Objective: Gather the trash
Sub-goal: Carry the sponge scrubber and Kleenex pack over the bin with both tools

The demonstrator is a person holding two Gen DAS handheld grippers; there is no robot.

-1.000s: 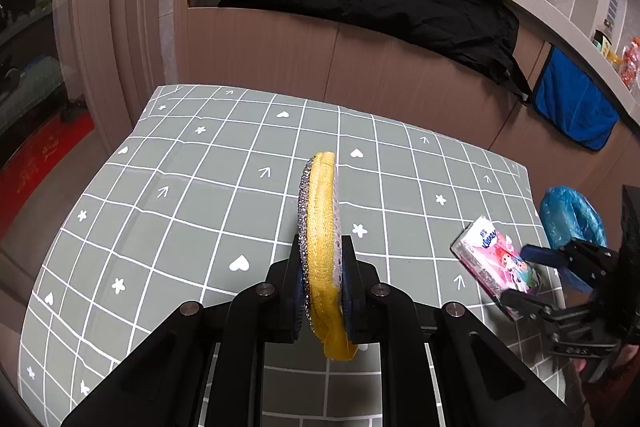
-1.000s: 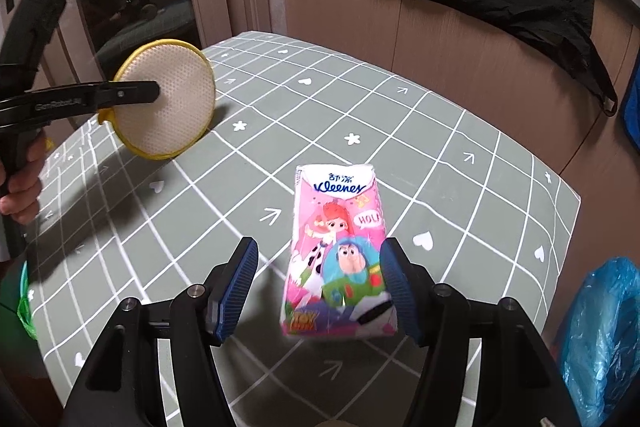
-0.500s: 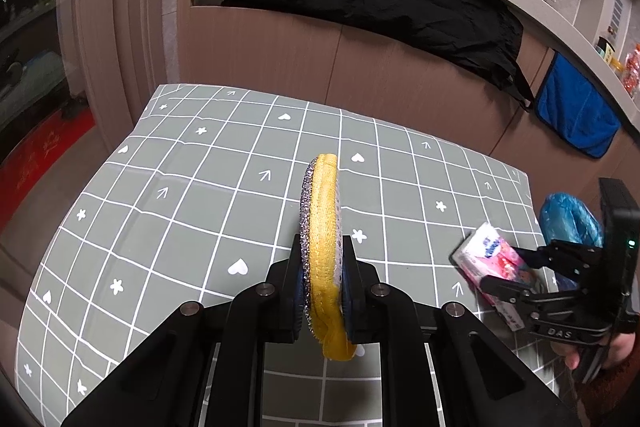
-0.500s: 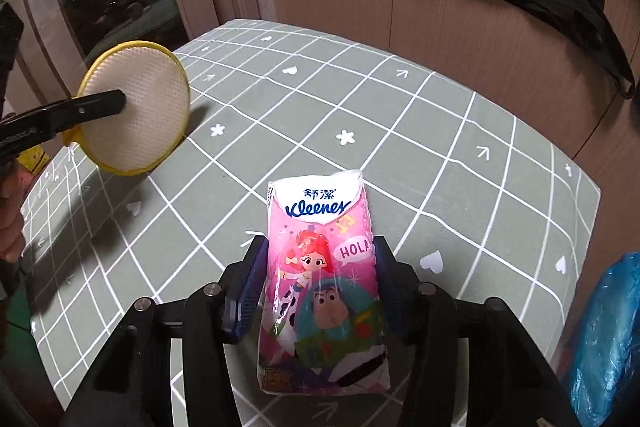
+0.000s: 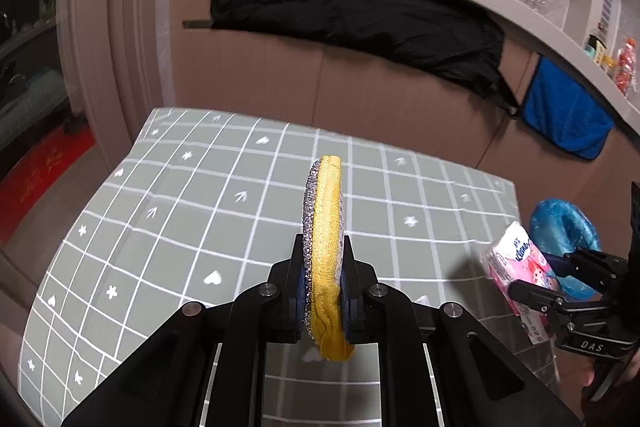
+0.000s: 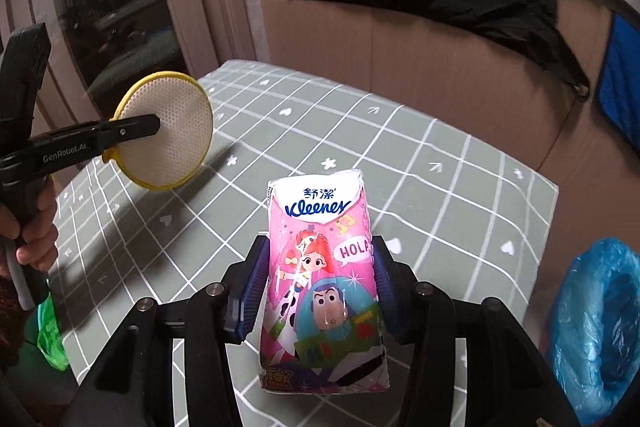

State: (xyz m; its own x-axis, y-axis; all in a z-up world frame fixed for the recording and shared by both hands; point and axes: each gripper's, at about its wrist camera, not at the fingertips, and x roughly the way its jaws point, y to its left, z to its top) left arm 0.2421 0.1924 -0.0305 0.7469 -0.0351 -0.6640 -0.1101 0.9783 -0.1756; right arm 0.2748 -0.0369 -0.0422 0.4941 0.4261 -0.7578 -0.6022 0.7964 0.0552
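At the centre of the right wrist view, a pink tissue pack (image 6: 324,283) stands upright between the blue pads (image 6: 250,297) of the right claw (image 6: 320,291). Its top flap is white with blue Kleenex lettering, the body shows cartoon figures and a "HOLA" bubble, and the glossy wrapper catches glare. The pads press on both its long sides, so the claw grips the pack at a middling width; its jaws have just been closing onto it. The pack is clear of the grey-green surface (image 6: 460,203), which is printed with a white grid, hearts, stars and arrows.

At the lower middle of the left wrist view, the left claw (image 5: 324,291) is almost closed on a round scrub pad (image 5: 326,247) seen edge-on: a yellow rim, with a silvery glittering face on its left. In the right wrist view, at the left of the frame, the same pad shows its flat white mesh face ringed in yellow, pinched by one black finger, held above the surface. A hand (image 6: 34,227) wraps the claw's handle at the left edge.

At the right edge of the left wrist view, the tissue pack (image 5: 516,259) appears again in the right claw (image 5: 532,279). A bin lined with a blue bag (image 6: 596,327) sits just beyond the surface's right edge, at the lower right of the right wrist view. A black cloth (image 5: 352,15) hangs over the ledge along the back.
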